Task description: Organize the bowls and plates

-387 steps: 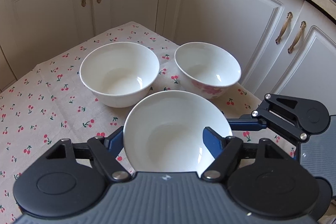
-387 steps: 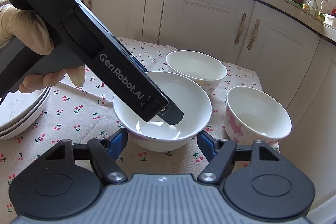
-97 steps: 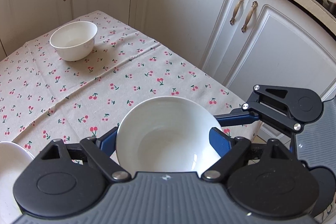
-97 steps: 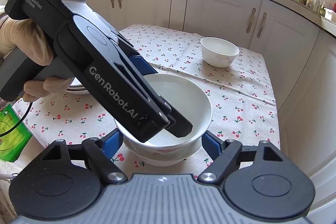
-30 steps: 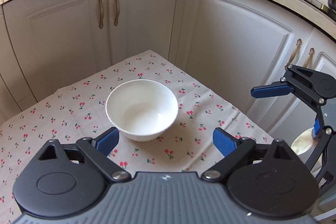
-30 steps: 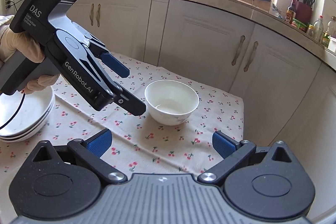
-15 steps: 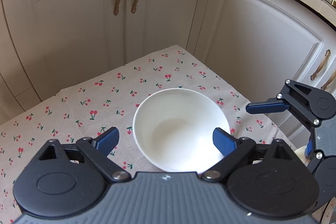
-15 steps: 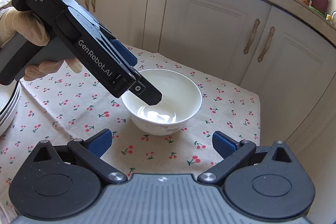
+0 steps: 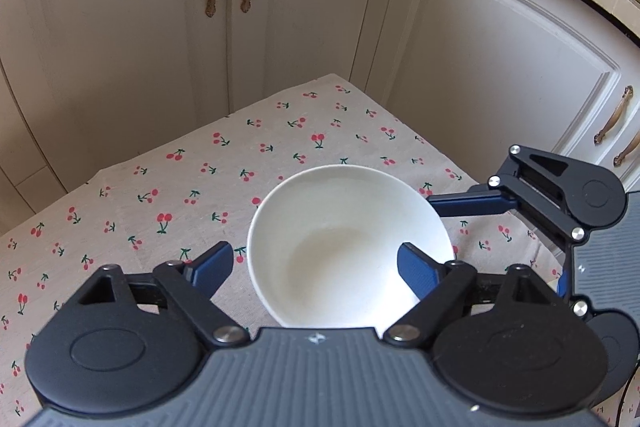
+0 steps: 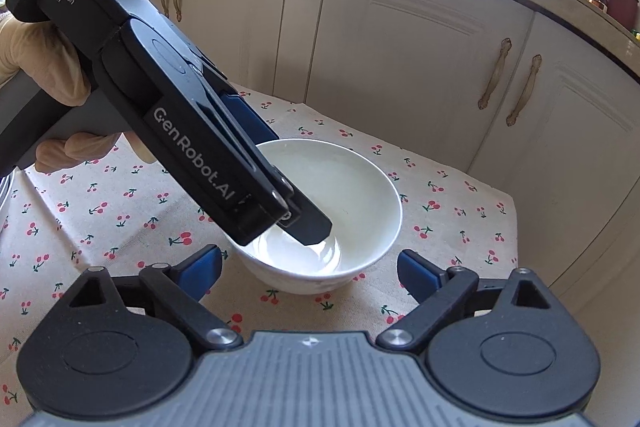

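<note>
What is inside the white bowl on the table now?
One finger of the left gripper reaches into the white bowl; its jaws are closing across the near wall. No food shows inside. That finger covers part of the bowl's bottom, so that patch cannot be seen.

Left gripper (image 9: pixel 316 265) and right gripper (image 10: pixel 310 269) both angled downward, jaws closing, pads not yet seated

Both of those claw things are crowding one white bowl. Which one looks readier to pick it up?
Probably the left gripper: its closing jaws straddle the bowl's wall, one finger inside. The right gripper, also closing, sits nearer than the bowl, fingers outside it.
</note>
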A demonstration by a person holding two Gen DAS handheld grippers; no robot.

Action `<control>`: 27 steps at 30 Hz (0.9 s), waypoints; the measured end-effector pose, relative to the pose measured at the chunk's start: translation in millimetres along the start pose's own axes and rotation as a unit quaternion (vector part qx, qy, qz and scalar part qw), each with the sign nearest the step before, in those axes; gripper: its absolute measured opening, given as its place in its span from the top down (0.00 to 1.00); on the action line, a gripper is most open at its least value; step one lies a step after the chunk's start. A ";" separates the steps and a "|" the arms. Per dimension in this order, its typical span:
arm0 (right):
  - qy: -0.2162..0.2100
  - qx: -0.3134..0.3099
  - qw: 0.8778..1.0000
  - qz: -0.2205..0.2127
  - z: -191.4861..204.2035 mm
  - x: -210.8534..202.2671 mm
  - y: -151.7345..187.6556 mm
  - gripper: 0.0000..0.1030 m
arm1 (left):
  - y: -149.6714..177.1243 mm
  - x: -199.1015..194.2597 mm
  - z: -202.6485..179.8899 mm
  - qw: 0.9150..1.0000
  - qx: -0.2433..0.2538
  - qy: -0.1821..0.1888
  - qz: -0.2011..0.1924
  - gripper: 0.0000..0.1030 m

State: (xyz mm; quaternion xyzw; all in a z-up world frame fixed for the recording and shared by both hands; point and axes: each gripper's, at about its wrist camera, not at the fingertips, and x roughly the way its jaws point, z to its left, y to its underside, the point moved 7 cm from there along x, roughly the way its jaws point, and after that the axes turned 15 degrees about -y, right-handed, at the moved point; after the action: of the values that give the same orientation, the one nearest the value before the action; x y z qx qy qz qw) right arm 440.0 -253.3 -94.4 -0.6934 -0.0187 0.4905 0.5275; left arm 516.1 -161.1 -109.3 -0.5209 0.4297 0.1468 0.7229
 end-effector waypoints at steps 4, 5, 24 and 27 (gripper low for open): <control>0.001 0.002 1.000 0.003 -1.8 3.3 -0.6 0.13 | -1.3 0.1 -0.9 1.000 0.004 0.004 -0.002 0.16; 0.000 0.003 1.000 0.002 -1.8 3.6 -0.7 0.13 | -2.0 -0.1 -1.2 1.000 0.003 0.006 -0.003 0.17; -0.001 0.008 1.000 0.002 -0.9 1.2 -1.8 0.15 | -5.7 3.6 -6.0 1.000 0.015 0.016 -0.003 0.22; -0.002 0.010 1.000 0.005 -0.3 0.4 -2.1 0.15 | -5.2 2.0 -6.7 1.000 0.015 0.019 -0.001 0.22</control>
State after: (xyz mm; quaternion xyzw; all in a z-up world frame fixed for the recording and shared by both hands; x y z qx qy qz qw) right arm 441.4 -252.4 -93.1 -0.6870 -0.0112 0.4950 0.5318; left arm 517.6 -169.6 -108.1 -0.5128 0.4448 0.1300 0.7227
